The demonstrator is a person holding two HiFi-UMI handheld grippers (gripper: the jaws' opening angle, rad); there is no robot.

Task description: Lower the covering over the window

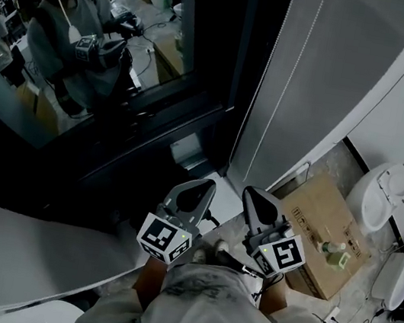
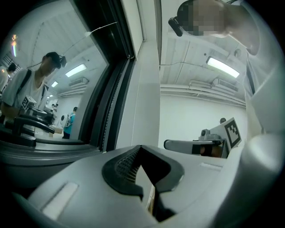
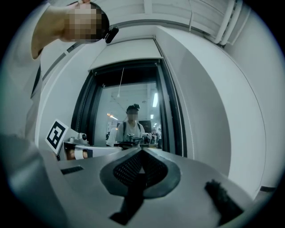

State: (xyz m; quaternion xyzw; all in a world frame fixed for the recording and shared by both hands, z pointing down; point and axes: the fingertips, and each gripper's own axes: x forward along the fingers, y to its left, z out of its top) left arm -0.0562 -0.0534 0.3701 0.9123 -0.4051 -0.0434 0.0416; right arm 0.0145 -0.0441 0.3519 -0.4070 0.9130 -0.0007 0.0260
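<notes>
Both tools sit level, side by side, facing the tall dark-framed glass window (image 1: 215, 43): the left gripper (image 1: 199, 187) has its jaws pressed together on nothing, and the right gripper (image 1: 257, 198) is closed and empty too. A thin white pull cord (image 3: 120, 82) hangs before the uncovered glass, higher than both grippers.

Glossy window glass (image 1: 76, 42), matt grey cloth blind (image 1: 322, 70), rough cardboard box (image 1: 316, 216).
</notes>
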